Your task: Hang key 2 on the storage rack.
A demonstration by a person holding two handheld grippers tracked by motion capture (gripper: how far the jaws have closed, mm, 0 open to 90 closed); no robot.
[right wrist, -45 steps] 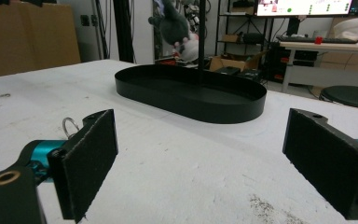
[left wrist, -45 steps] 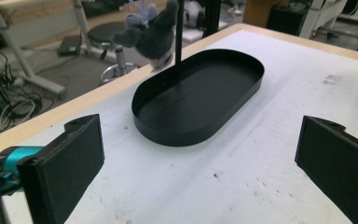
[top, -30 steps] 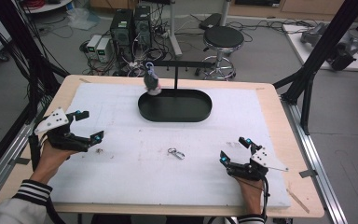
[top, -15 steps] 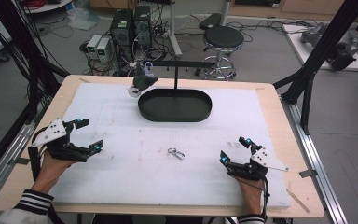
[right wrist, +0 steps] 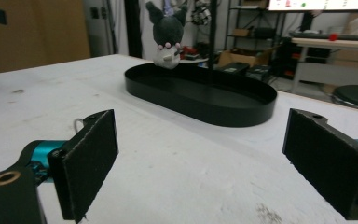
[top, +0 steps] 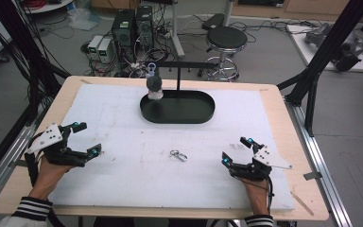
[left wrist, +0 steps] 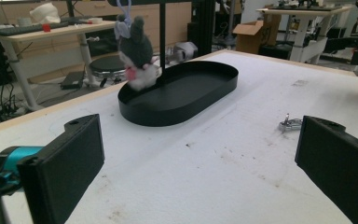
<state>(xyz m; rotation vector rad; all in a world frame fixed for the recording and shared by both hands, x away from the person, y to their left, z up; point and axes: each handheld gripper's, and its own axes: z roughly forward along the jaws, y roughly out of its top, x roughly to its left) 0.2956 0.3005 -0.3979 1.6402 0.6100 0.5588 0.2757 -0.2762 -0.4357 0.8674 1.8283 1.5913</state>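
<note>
Near the front edge of the surface (top: 123,189), a white foam-like sheet on a pale wooden top, two hands came in from below, each with a striped cuff cut off by the bottom of the high view. The left gripper (top: 86,138) sat toward the front-left corner with its fingers spread wide and nothing between them; in the left gripper view those fingers (left wrist: 70,158) were flat black blocks with a matte, slightly grainy face, and the right-hand one ran off the picture's edge. The right gripper (top: 235,150) lay toward the front-right corner, its fingers likewise spread and empty, a grey three-cornered plate on top. Between the two grippers, apart from both and roughly midway along the front half of the sheet, lay a small metal clasp (top: 178,155), shiny and looped; its exact form was too small to tell. In the right gripper view one finger partly hid it. The sheet itself was scuffed with faint brown marks. Farther back, near the middle of the far edge, stood a black oval tray (top: 203,111) with a low smooth wall. A thin black post with a crossbar rose from it, and a dark grey plush toy (top: 154,85) with pointed ears and a white muzzle hung at the tray's left end.
</note>
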